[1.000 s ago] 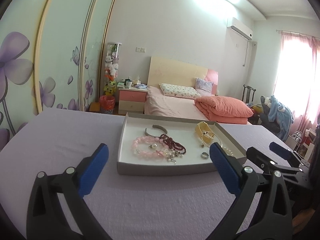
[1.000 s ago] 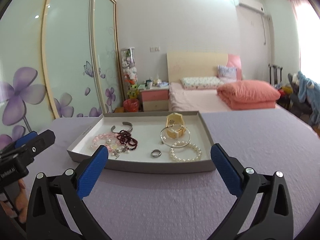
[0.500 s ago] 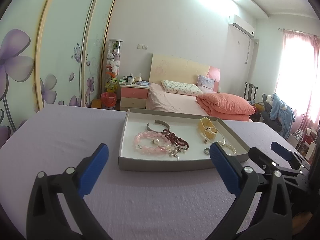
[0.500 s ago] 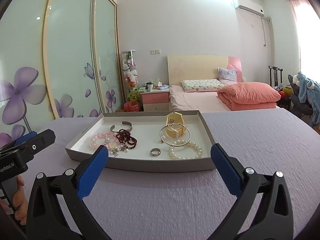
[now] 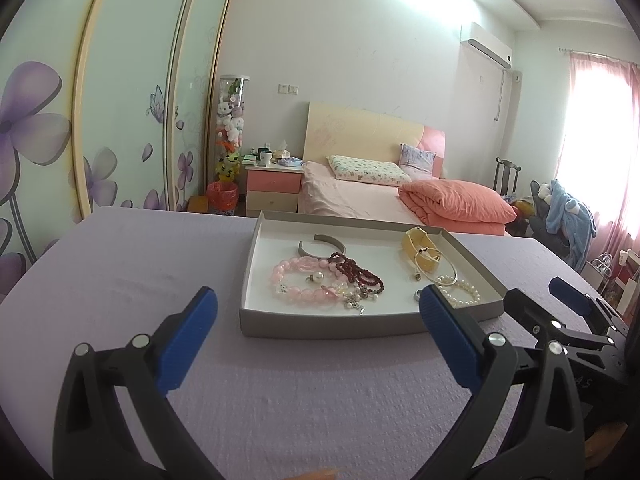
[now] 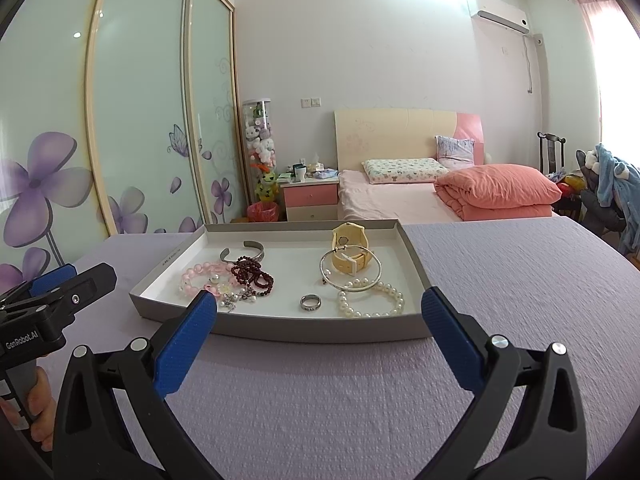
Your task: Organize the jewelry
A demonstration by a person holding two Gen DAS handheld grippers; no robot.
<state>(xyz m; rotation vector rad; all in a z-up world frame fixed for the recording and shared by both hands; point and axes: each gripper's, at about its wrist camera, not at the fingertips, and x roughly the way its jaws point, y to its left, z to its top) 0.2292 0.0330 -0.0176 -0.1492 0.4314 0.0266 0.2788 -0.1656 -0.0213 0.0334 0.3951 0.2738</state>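
A shallow grey cardboard tray with a white floor (image 6: 416, 264) sits on my lilac-clothed counter (image 6: 500, 280). Inside lie a pink glass-bead bracelet (image 6: 200, 280), a dark red bead strand (image 6: 252, 274), a grey metal cuff (image 6: 244, 250), a yellow plastic watch (image 6: 349, 250), a thin silver bangle (image 6: 352, 276), a white pearl bracelet (image 6: 372, 300) and a small steel ring (image 6: 311, 302). Nothing stands between me and the tray. My left gripper (image 5: 320, 316) and right gripper (image 6: 320, 316) hang short of its near wall, jaws spread wide, empty, touching nothing.

"GenRobot.AI" in white on black body of left gripper (image 6: 56, 280), right wrist view; other print unreadable.
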